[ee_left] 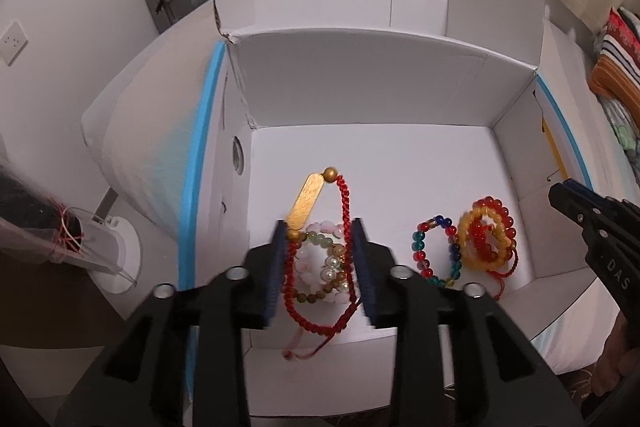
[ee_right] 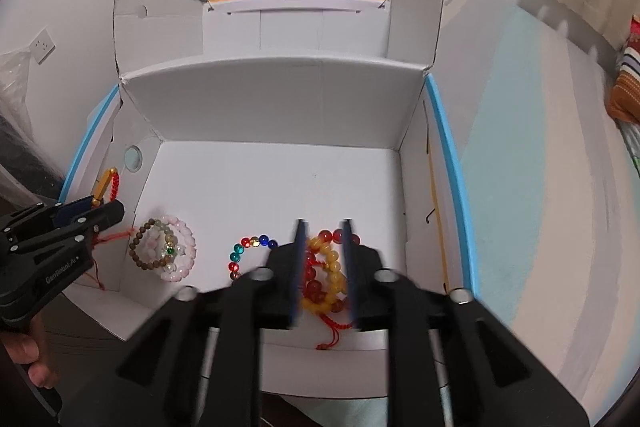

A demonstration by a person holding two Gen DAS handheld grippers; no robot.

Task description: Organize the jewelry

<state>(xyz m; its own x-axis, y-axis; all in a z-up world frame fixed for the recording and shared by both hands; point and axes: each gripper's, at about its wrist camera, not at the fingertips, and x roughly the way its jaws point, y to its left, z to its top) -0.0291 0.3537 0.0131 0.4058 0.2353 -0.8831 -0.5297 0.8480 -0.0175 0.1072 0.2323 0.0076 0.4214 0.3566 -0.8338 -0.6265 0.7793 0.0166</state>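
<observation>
Bracelets set down inside the white box

The left gripper stands partly open over a red cord bracelet; the right gripper stands partly open over amber beads. Neither pinches anything, likely having dropped them into separate piles.

Right gripper hides part of the multicoloured bead bracelet.

"GenRobot.AI" on left gripper; "DAS" on right gripper.
</observation>
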